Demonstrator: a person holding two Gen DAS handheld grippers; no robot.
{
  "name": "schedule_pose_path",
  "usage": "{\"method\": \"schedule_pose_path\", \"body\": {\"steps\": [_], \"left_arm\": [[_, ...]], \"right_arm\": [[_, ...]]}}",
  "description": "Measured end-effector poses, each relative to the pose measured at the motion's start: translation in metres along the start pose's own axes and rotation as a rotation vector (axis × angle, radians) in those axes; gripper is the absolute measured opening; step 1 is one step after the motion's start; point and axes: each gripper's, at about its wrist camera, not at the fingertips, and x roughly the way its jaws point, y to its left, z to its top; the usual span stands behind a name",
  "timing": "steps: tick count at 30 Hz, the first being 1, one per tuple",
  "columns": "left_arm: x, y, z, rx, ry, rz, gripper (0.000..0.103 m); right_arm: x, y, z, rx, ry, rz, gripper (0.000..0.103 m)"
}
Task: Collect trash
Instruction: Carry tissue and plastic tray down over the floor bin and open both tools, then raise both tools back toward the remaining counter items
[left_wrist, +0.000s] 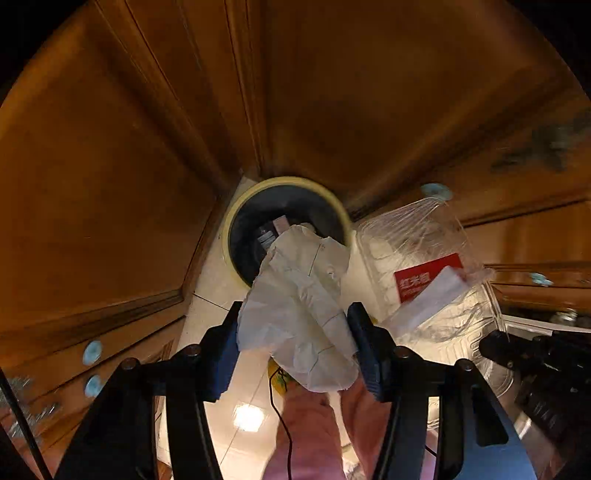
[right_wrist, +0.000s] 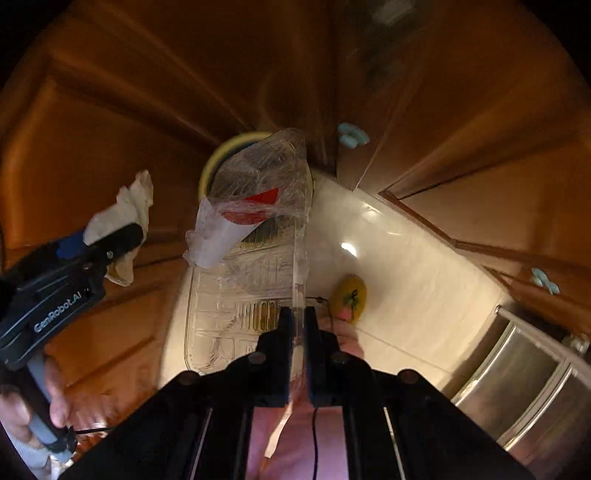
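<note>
Right now you are at the drop-off step: both tools are loaded and poised above the bin (left_wrist: 286, 225), a dark can with a pale yellow rim standing on the white tiled floor (right_wrist: 399, 251) in the corner of the wooden cabinets (left_wrist: 110, 166). Your left gripper (left_wrist: 295, 332) has its jaws clenched on a crumpled white paper wad (left_wrist: 303, 306), blue pads pressing either side, and in the left view the wad's far end overlaps the bin's mouth. Your right gripper (right_wrist: 298, 321) has its jaws pinched nearly together on the edge of a clear plastic tray (right_wrist: 255, 258), which carries a red label and loose cling film; it hangs edge-on over the bin in the right view, while in the left view it sits just beside the rim, so its true alignment is hard to judge.

Some trash already lies inside the can. My reading is that the paper goes first: line the wad up with the opening and spread the left jaws. The tray is wide and floppy, so you will likely need to tip it narrow end down before letting go, or it may catch on the rim. A yellow object (right_wrist: 349, 297) lies on the floor near your feet.
</note>
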Motion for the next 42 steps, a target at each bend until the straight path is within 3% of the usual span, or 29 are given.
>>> {"method": "schedule_pose_path", "body": {"steps": [5, 7, 13, 16, 19, 20, 24, 30, 35, 42], "left_arm": [[0.062, 0.015, 0.020, -0.003, 0.081, 0.038, 0.073], [0.074, 0.024, 0.024, -0.019, 0.099, 0.045, 0.073], [0.075, 0.045, 0.008, -0.110, 0.098, 0.021, 0.077], [0.068, 0.056, -0.002, -0.146, 0.105, 0.007, 0.077], [0.059, 0.064, -0.015, -0.160, 0.099, 0.003, 0.077], [0.055, 0.064, -0.018, -0.162, 0.098, -0.001, 0.077], [0.033, 0.054, -0.027, -0.141, 0.077, 0.005, 0.077], [-0.012, 0.032, -0.033, -0.116, 0.045, -0.016, 0.077], [-0.067, 0.009, -0.035, -0.023, -0.001, 0.016, 0.077], [-0.163, -0.008, -0.030, 0.046, -0.128, 0.014, 0.077]], "right_arm": [[0.065, 0.024, 0.039, -0.058, 0.050, -0.078, 0.006], [0.089, 0.032, 0.053, -0.083, 0.082, -0.105, 0.006], [0.114, 0.067, 0.091, -0.160, 0.090, -0.154, 0.007], [0.112, 0.074, 0.100, -0.181, 0.085, -0.130, 0.016], [0.098, 0.079, 0.100, -0.171, 0.055, -0.094, 0.041], [0.091, 0.079, 0.098, -0.169, 0.037, -0.074, 0.044], [0.074, 0.081, 0.084, -0.153, 0.028, 0.004, 0.044], [0.034, 0.075, 0.056, -0.131, -0.001, 0.040, 0.044], [-0.029, 0.057, 0.022, -0.092, -0.072, 0.093, 0.044], [-0.138, 0.040, -0.026, -0.065, -0.244, 0.116, 0.044]]}}
